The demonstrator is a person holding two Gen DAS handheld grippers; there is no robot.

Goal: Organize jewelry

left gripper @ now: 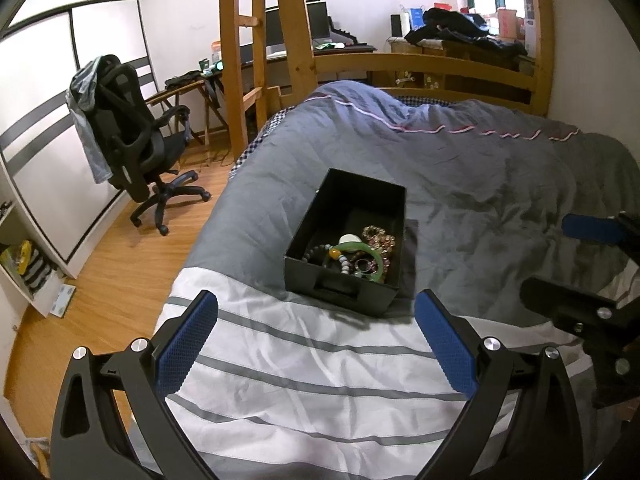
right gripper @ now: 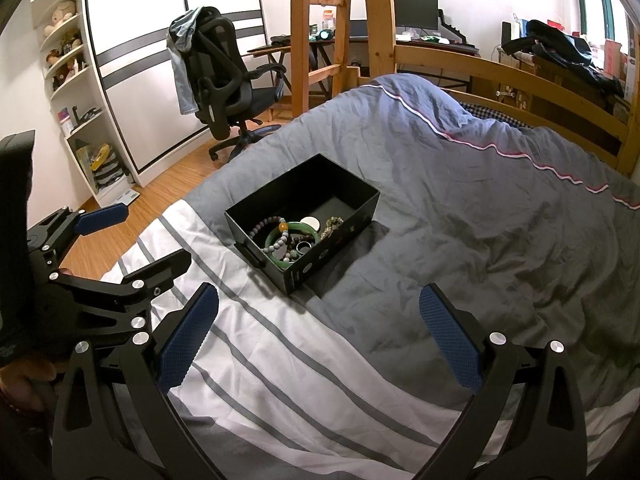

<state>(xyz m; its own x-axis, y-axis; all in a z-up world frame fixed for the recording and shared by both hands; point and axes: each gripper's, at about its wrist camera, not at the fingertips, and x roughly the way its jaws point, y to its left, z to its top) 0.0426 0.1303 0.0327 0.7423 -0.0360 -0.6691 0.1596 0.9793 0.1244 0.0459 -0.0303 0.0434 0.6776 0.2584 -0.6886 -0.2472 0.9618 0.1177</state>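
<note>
A black open box (left gripper: 376, 196) sits on the bed and holds a heap of jewelry: a green bangle (left gripper: 356, 247), bead bracelets (left gripper: 378, 240), rings and a white round disc (left gripper: 349, 239). The box also shows in the right wrist view (right gripper: 356, 194) with the green bangle (right gripper: 276, 232) inside. My left gripper (left gripper: 316, 312) is open and empty, just short of the box's near end. My right gripper (right gripper: 318, 312) is open and empty, a little nearer than the box. Each gripper shows at the edge of the other's view.
The bed carries a grey duvet (left gripper: 460, 168) with a white striped part (left gripper: 320, 380). A wooden bed frame (left gripper: 420, 64) and ladder stand behind. A black office chair (left gripper: 136, 140) stands on the wooden floor to the left, beside a white wardrobe (left gripper: 48, 120).
</note>
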